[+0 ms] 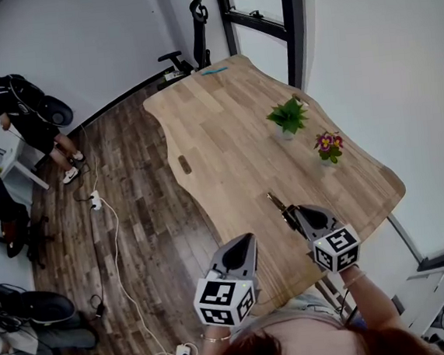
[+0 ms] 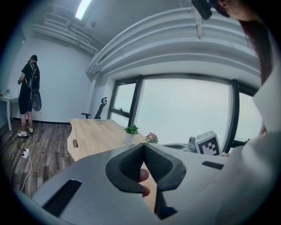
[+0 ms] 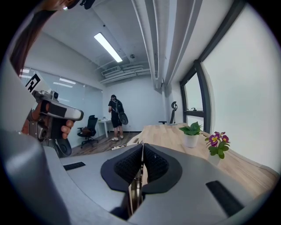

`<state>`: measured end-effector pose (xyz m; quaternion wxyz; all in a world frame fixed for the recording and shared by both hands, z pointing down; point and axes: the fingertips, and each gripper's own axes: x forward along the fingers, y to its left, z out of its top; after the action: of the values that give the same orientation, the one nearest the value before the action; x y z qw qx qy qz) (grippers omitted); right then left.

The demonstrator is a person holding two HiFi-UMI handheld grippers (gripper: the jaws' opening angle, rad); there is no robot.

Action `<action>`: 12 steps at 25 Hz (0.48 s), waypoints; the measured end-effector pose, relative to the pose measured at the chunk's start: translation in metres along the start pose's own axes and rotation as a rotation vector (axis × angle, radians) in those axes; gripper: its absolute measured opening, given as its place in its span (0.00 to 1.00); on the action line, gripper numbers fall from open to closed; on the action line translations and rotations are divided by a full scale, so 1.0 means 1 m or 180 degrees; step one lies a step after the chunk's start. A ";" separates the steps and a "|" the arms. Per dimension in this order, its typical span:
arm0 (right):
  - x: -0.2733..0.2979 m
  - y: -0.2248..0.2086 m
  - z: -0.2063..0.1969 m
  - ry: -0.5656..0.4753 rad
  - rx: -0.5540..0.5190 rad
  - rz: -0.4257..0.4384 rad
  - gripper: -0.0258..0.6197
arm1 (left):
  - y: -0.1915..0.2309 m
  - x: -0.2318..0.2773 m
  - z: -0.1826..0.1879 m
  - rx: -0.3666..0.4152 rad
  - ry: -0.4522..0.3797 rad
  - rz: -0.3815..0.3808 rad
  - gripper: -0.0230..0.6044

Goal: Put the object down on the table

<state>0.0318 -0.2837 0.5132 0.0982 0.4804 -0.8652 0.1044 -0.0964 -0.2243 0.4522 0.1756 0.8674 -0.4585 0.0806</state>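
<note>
the thin metal object [image 3: 135, 190] pinched in the right claw [image 3: 142, 145] sits edge-on, mostly buried between the pads, so its kind cannot be told. a finger [image 2: 142, 176] peeks out below the left claw [image 2: 143, 146], the hand hidden. a blue item [image 1: 213, 70] at the surface's [image 1: 228, 157] far end is too small to name.

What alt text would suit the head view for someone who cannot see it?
Seen from above, the right gripper clamps a thin metal object over a wooden table; the left gripper beside it is shut. Two potted plants stand beyond.
</note>
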 end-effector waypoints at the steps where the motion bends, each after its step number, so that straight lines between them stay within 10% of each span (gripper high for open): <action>1: 0.002 0.000 -0.003 0.0023 -0.0006 0.0005 0.05 | 0.001 0.001 0.000 -0.0008 -0.0005 0.0016 0.04; 12: 0.027 0.000 -0.035 0.0309 -0.0324 0.0107 0.05 | 0.012 0.012 0.001 -0.0031 -0.0016 0.0108 0.04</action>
<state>0.0199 -0.2960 0.5537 0.1626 0.4547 -0.8715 0.0851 -0.0993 -0.2403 0.4581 0.1774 0.8589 -0.4740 0.0791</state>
